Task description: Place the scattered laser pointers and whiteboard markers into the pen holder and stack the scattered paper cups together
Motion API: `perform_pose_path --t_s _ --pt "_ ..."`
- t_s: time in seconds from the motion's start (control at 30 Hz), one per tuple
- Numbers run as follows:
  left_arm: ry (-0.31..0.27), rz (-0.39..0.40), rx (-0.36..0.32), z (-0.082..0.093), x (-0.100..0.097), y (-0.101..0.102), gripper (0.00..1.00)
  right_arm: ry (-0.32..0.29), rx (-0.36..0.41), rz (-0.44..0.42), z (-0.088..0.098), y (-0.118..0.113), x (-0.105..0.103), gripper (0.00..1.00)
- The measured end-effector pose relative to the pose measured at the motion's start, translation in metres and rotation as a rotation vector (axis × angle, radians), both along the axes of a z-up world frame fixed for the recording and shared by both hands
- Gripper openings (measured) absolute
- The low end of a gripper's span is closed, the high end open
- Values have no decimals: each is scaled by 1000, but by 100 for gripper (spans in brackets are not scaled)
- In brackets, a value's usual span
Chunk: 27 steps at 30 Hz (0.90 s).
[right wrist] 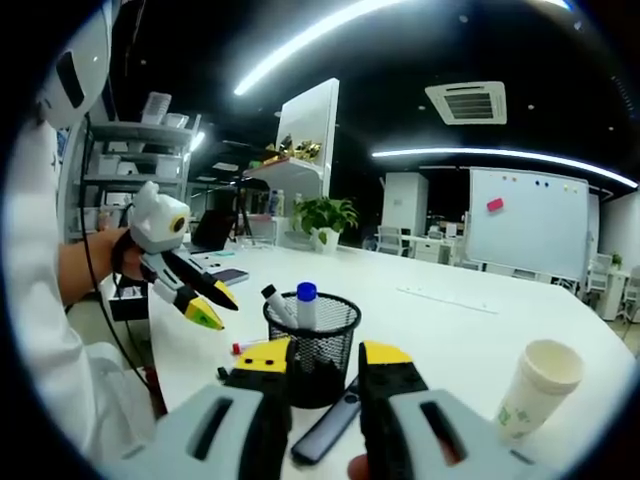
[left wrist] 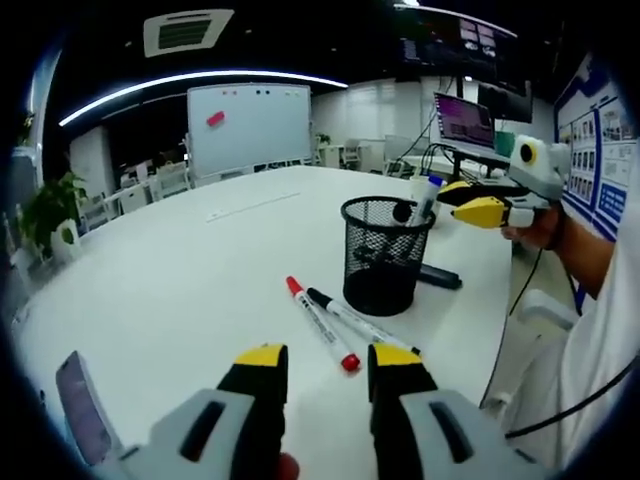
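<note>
Left gripper (left wrist: 322, 362): I see it released, empty.
Markers: red-capped marker (left wrist: 322, 325) and black-capped marker (left wrist: 352, 319) just ahead; barrel print unreadable.
Pen holder (right wrist: 311, 346): just beyond my right gripper (right wrist: 325, 362), likewise released.
Paper cup (right wrist: 538, 388): right of it.

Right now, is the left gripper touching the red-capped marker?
Apart. The left gripper view shows bare table between the left gripper and the red-capped marker.
</note>
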<state>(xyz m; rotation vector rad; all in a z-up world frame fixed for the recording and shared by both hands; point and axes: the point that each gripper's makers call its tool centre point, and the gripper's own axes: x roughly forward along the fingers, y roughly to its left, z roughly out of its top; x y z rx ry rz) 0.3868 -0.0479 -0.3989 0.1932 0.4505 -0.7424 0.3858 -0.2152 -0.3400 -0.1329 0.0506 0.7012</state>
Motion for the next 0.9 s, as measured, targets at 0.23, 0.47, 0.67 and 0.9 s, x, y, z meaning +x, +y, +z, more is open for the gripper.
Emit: perform_pose_path --t_s 0.23,0.47,0.67,0.9 --pt "-5 7 0 -2 0 1 33 3 3 -4 -2 -1 0 25" --pt "-24 46 -28 -4 1 2 33 3 -1 -1 -2 -1 0 25" --pt "-3 90 -57 -12 0 0 33 4 -1 -5 -3 -2 -1 25" --pt "0 112 -55 -17 2 -1 34 10 -6 -3 -6 -2 -1 25"
